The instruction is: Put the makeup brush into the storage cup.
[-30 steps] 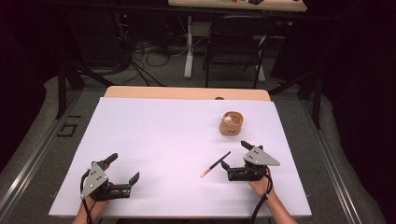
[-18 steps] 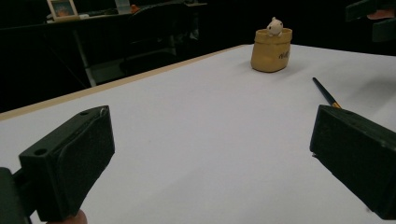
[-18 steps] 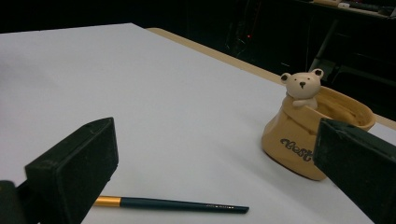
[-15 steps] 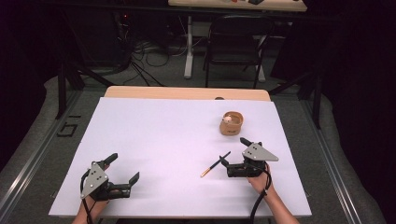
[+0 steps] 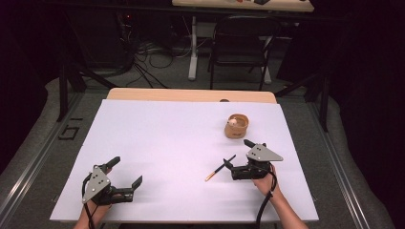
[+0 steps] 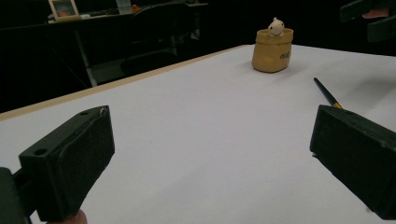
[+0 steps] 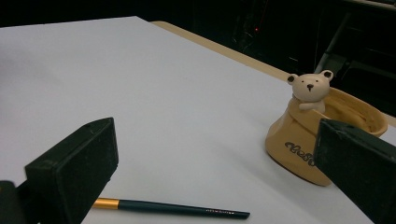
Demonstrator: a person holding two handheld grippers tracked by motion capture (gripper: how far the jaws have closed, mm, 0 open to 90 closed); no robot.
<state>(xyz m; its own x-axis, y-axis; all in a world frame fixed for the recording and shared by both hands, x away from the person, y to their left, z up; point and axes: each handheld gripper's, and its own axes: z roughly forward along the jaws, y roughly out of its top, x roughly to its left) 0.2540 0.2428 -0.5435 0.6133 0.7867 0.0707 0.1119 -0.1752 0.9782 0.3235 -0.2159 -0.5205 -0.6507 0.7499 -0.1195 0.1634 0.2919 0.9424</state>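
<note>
Pencil (image 5: pixel 220 167) lies flat on the white surface (image 5: pixel 167 138), just at nine o'clock of my right claw (image 5: pixel 236 157), its long axis running from seven to one o'clock. My right claw is spread wide and nearer; my left claw (image 5: pixel 128 172), also spread, sits well apart at eight o'clock. Bear pot (image 5: pixel 236 125) stands at twelve.

In the right gripper view, the near black jaw covers the gold-ferruled end of the dark green paintbrush (image 7: pixel 170 207), so its bristles cannot be seen. At three o'clock the other jaw hides part of the tan ceramic bear pot (image 7: pixel 299 144), cutting its dark lettering short. In the left gripper view, the right gripper (image 6: pixel 369 18) is cropped at the one o'clock corner. The pot's lettering is too small to read from the high view.
</note>
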